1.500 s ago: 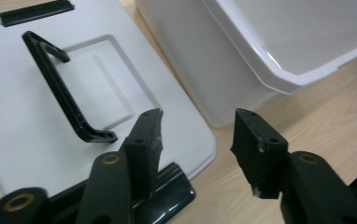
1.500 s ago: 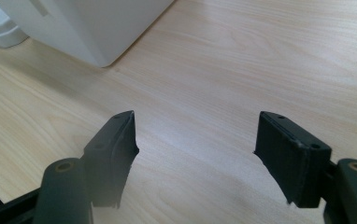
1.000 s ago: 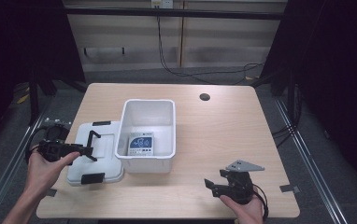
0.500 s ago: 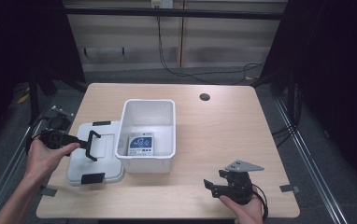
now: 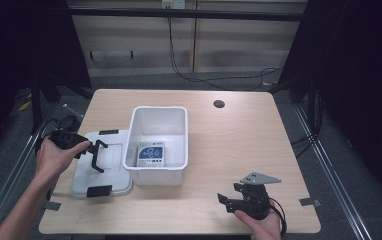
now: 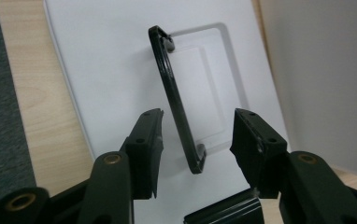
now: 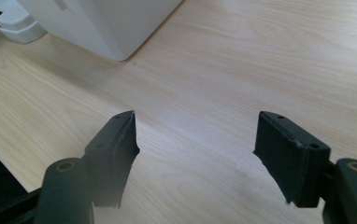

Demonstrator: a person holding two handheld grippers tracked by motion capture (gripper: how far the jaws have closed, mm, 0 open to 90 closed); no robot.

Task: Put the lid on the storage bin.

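Black handle (image 6: pixel 174 98) of the white lid (image 5: pixel 101 167) stands between the left tongs (image 6: pixel 196 135), still apart.
Next: close on it; right tongs (image 7: pixel 195 149) wait apart.

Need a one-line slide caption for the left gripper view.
Left gripper open astride the raised black handle of the white lid, pads not touching it, bin wall alongside.
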